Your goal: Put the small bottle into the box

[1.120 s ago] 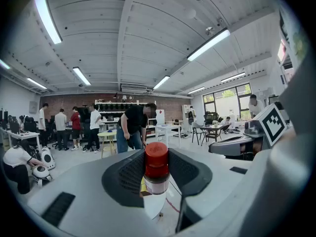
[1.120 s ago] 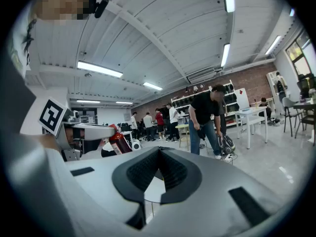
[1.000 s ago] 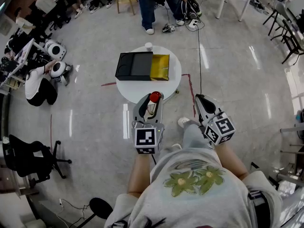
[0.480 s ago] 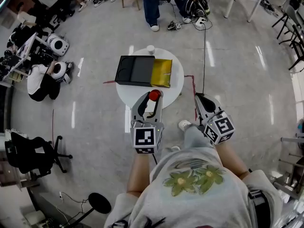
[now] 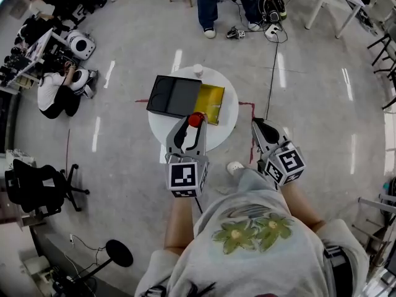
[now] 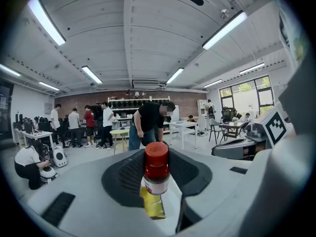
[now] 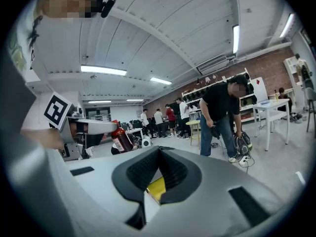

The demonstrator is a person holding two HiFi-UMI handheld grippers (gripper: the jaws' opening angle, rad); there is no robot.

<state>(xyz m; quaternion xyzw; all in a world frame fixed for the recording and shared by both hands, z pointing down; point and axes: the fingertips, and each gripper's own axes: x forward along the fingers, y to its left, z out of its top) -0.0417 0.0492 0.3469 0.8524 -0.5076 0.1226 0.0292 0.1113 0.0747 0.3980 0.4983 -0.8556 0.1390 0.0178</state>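
Left claw [image 5: 193, 124] grasps the bottle [image 5: 195, 119] upright over the tabletop's [image 5: 162, 126] near edge, right claw [image 5: 258, 126] seemingly clenched empty; carry it level over the far box [image 5: 170, 98], then lower before releasing.

Small bottle [image 6: 157, 174]: is wearing a red cap over a whitish band.
Box [image 5: 173, 96]: is showing matte black on the part toward the table's left edge and glossy yellow on the part toward its right edge.
Table [image 5: 168, 133]: is showing plain white.
Cup [image 5: 197, 70]: is showing white at the table's far edge.
Left gripper [image 5: 190, 124]: is showing pale grey with a black ridged lining.
Right gripper [image 5: 258, 124]: is showing the same grey and black.
Left cube [image 5: 185, 177]: is carrying black-and-white square markers.
Right cube [image 5: 286, 164]: is carrying the same pattern.
Floor [image 5: 322, 104]: is gleaming pale grey, with thin red lines [image 5: 249, 113] beside the table.
Shirt [image 5: 247, 258]: is showing off-white with a green-and-yellow flower print.
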